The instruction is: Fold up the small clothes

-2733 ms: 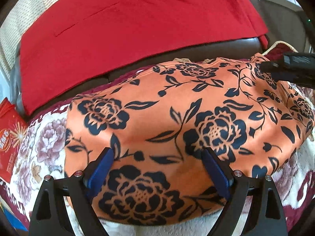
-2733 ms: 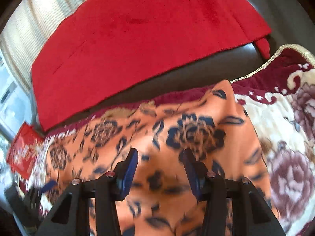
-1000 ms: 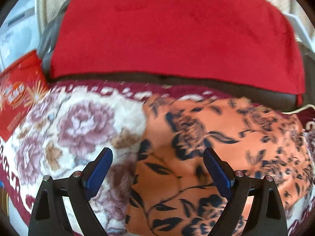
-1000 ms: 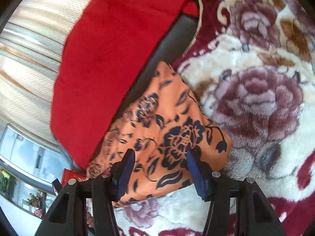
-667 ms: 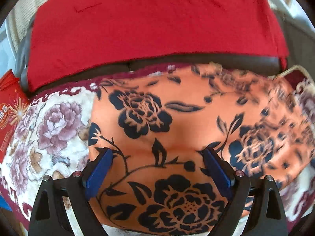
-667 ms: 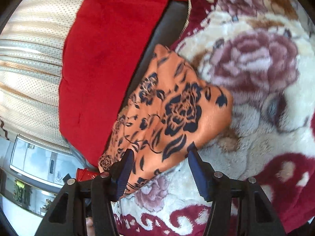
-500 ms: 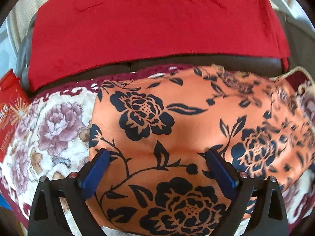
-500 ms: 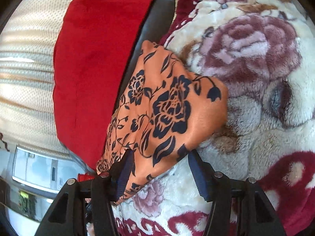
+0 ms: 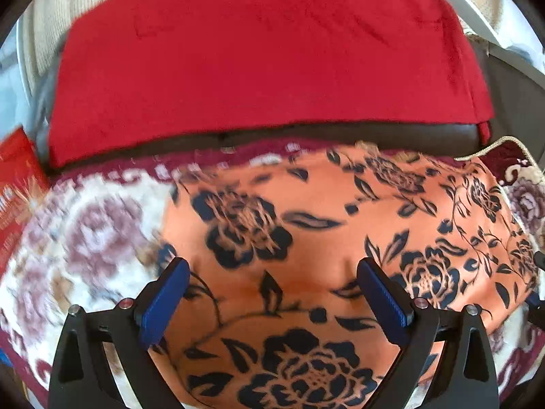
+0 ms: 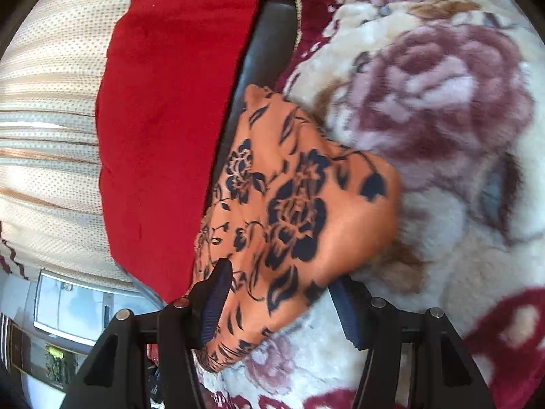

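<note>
Left wrist view: one orange floral garment (image 9: 306,238) on blanket (image 9: 85,238); both grippers' fingers wide, holding nothing.

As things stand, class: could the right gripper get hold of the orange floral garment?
Probably yes. The right gripper is open with the orange floral garment's edge already between its fingers, nothing blocking.

Orange floral garment (image 10: 299,204) between open gripper (image 10: 282,293)

The red packet (image 9: 17,184) carries print too blurred to read.
</note>
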Available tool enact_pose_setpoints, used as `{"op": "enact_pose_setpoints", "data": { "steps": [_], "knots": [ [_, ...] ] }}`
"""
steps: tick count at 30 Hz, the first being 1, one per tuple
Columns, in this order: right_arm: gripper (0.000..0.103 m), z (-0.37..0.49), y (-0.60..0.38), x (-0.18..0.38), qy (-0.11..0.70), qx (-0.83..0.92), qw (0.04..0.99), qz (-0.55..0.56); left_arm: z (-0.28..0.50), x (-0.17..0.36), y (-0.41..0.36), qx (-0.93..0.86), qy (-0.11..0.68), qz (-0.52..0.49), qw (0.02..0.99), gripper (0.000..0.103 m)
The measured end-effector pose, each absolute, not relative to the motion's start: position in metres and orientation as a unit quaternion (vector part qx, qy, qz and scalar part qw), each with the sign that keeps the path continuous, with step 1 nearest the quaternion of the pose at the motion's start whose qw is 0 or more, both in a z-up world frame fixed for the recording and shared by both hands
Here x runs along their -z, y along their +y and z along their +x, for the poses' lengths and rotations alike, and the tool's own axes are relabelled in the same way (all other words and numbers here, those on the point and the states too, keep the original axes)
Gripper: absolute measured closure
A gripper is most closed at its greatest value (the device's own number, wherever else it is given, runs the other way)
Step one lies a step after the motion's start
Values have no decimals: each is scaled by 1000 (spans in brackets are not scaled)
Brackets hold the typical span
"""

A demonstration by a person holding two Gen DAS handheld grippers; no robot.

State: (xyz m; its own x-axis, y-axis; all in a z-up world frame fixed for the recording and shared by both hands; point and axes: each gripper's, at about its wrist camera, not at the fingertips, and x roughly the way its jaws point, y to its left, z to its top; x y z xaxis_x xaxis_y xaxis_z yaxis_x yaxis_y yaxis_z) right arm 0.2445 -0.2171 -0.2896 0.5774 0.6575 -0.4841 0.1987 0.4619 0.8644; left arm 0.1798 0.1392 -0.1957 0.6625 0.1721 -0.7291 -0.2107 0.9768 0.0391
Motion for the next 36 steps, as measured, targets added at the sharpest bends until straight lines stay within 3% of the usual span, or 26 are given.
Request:
{"op": "enact_pose_setpoints", "data": {
  "steps": [4,7,9,10,11,14,21,29,32,36],
  "knots": [
    [42,257,-212,299,427,-152,731,511,196,223,149,-127,455,-19,881,4],
    [42,265,-204,295,419,-156,750,488,193,211,162,-112,441,-70,888,4],
    [50,270,-196,295,417,-157,763,469,188,203,172,-116,425,-82,894,4],
    [70,272,-193,296,419,-155,768,460,187,201,177,-130,423,-84,893,4],
    [79,275,-190,298,428,-152,770,449,187,202,183,-140,427,-86,889,4],
    [85,276,-185,300,422,-146,775,447,185,208,210,-162,440,-120,875,5],
    [87,271,-137,224,373,-142,861,316,162,199,263,-214,416,-182,865,5],
    [87,246,0,125,330,-207,916,99,129,185,333,-276,379,-245,849,5],
    [87,226,62,126,340,-235,910,33,115,182,354,-288,368,-268,843,5],
    [86,214,134,176,406,-278,870,-21,104,177,368,-303,355,-271,842,4]
  ]
}}
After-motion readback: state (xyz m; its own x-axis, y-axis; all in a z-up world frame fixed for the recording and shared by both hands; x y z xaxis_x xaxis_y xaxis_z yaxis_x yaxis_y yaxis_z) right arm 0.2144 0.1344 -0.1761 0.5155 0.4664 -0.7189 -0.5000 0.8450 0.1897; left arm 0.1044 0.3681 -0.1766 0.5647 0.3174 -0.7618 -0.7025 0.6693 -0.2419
